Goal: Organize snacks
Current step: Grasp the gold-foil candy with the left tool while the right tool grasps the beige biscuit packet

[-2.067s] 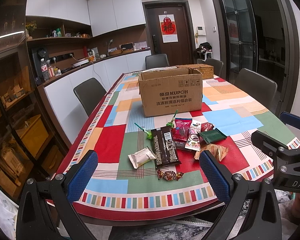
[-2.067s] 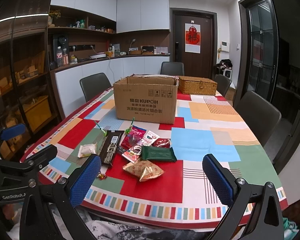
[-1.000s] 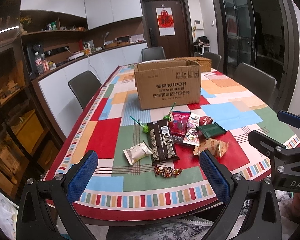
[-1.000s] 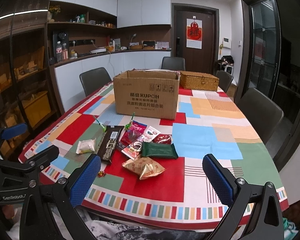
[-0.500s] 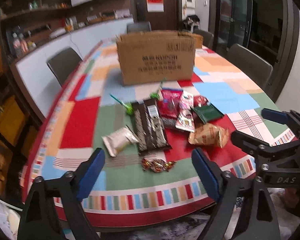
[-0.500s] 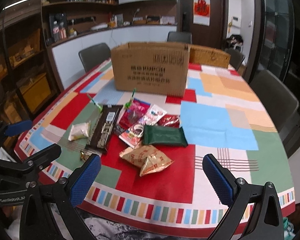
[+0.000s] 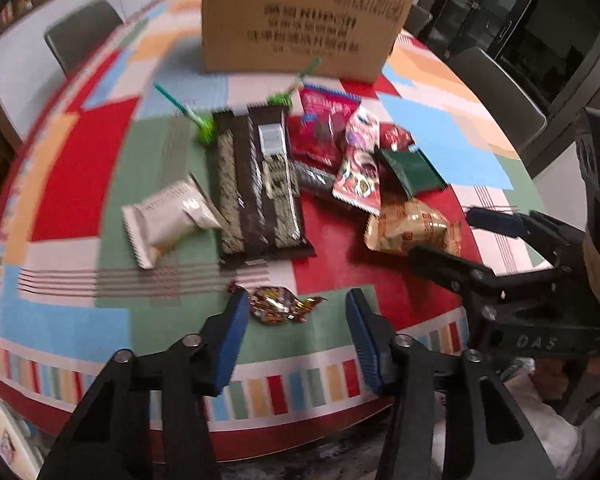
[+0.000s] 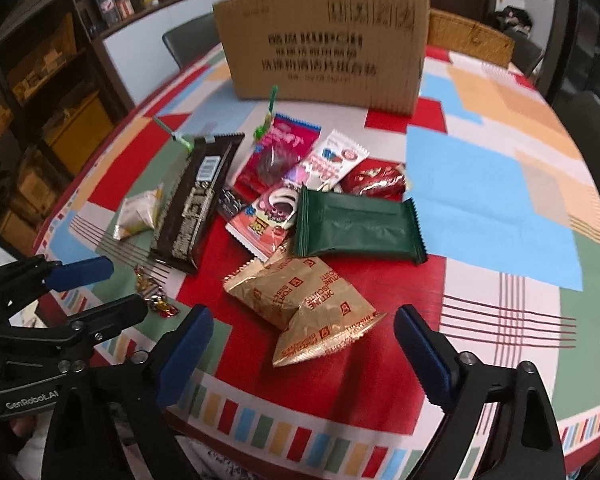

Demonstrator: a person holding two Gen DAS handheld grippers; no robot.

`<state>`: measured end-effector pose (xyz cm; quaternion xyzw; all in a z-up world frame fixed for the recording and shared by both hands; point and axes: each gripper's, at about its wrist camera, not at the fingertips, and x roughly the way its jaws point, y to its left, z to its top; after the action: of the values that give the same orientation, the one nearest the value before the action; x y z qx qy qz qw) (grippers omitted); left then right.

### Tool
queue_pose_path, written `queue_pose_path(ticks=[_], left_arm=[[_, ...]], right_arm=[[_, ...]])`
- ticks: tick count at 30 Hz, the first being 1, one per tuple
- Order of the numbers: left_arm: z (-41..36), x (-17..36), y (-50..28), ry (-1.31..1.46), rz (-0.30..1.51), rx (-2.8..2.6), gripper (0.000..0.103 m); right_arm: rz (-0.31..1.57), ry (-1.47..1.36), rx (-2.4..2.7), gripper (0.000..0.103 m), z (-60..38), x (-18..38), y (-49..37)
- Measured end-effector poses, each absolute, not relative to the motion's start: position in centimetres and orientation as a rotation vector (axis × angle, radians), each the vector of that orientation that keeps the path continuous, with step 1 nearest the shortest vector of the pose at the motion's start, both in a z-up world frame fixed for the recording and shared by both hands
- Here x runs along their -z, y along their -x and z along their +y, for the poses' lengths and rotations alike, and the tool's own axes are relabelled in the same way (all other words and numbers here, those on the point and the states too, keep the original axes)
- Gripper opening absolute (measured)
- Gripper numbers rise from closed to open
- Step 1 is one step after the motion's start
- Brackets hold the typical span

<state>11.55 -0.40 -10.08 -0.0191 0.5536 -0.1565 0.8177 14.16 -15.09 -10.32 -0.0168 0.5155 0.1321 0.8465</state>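
"DAS" — right claw [image 7: 496,240]; "GenRobot.AI" — left claw [image 8: 100,292]

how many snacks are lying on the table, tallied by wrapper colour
red or pink packets: 4
gold packets: 2
dark brown pack: 1
green packet: 1
white packet: 1
green lollipops: 2
foil candy: 1
total: 12

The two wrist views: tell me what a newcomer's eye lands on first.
A heap of bright snack packets on the patchwork tablecloth, led by the long dark chocolate pack and the flat green wrapper. Behind them stands a big brown cardboard box. Nearest the cameras, the left tongs frame a small foil-wrapped candy and the right tongs frame two golden biscuit bags.
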Motion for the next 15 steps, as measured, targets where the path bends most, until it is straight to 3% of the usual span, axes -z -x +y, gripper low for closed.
queue_pose_path(ticks=[5,15], left_arm=[[-0.4,11.0,-12.2,0.062,1.231,0.341,0.041],[-0.5,12.0,-13.2,0.079,1.272,0.344,0.04]], right_arm=[[1.112,0.055,-0.283,0.088,-15.0,11.1,-15.5],[1.18,0.04,-0.34,0.073,-14.8,12.8,-17.1]])
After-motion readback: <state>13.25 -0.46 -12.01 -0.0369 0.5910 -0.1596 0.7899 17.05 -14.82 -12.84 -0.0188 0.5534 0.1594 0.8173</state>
